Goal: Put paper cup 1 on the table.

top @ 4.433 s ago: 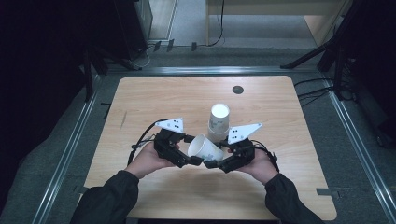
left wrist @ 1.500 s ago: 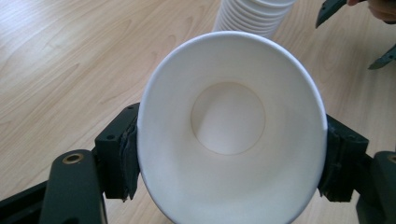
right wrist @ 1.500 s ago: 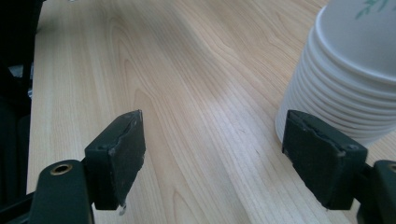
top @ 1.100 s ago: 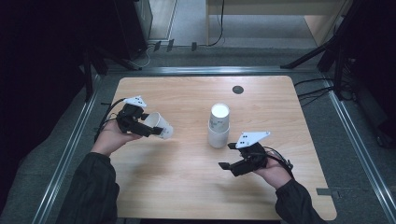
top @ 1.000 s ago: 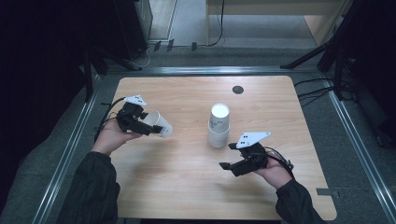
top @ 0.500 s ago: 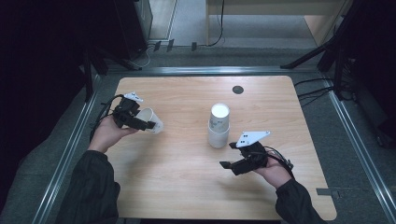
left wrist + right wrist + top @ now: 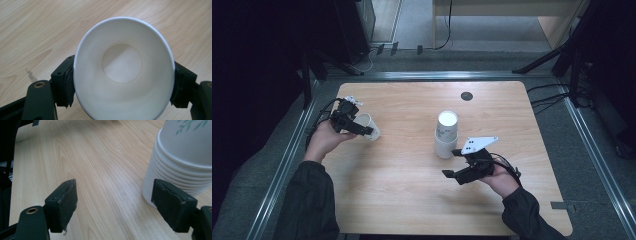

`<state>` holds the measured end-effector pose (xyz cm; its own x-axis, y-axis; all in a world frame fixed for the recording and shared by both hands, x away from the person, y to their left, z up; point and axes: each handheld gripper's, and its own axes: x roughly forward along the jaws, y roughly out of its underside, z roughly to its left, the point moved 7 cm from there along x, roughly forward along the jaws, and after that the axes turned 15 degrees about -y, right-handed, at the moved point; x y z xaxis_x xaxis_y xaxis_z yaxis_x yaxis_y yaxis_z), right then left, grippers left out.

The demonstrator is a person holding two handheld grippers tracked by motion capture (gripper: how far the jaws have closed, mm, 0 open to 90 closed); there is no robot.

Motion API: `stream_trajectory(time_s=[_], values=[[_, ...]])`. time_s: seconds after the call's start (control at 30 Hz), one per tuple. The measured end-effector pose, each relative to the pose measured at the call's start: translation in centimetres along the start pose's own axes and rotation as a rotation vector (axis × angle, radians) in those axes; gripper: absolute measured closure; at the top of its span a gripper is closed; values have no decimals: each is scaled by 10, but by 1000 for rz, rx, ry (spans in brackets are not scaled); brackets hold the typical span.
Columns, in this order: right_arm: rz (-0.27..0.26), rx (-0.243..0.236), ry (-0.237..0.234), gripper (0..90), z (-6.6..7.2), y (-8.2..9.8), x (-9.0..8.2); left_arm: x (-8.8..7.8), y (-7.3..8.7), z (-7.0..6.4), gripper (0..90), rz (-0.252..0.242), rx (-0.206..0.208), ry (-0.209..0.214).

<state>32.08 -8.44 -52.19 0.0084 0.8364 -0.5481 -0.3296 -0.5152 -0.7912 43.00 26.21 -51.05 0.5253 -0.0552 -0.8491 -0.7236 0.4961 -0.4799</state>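
Since the earlier frames my left tool (image 7: 362,129) has carried the paper cup (image 7: 368,126) from the bench (image 7: 412,200) middle toward its left edge, pads pinching the cup's sides, mouth facing my camera. My right tool (image 7: 113,202) stays spread beside the cup stack (image 7: 445,134). Green leaf print there; no readable writing.

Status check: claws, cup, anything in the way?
Left claw shut on paper cup. Right claw open beside cup stack. Table unobstructed.
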Motion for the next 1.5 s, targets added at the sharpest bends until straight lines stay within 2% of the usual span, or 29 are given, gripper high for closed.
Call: stream_trajectory(time_s=[0.03, 0.17, 0.3, 0.43, 0.73, 0.83, 1.17, 1.5], values=[[2, -1, -2, 213, 0, 0, 0, 2, 0, 1, 241, 9, -2, -12], [3, 1, -5, 213, -1, -2, 2, 10, 7, 1, 241, 63, 36, -74], [6, -1, -2, 213, -2, -1, 3, 12, 12, 3, 241, 83, 38, -82], [6, 0, 2, 213, -2, -1, 3, 15, 16, 5, 240, 97, 33, -75], [7, 12, 12, 213, -2, 2, 1, 21, 16, 5, 238, 124, 62, -82], [3, 11, 14, 213, -2, 3, 0, 22, 15, 4, 233, 121, 58, -77], [-1, 11, 23, 213, -3, 5, -4, 25, 11, -1, 218, 121, 84, -91], [-5, 13, 24, 213, -2, 4, -5, 25, 12, 0, 190, 118, 53, -59]])
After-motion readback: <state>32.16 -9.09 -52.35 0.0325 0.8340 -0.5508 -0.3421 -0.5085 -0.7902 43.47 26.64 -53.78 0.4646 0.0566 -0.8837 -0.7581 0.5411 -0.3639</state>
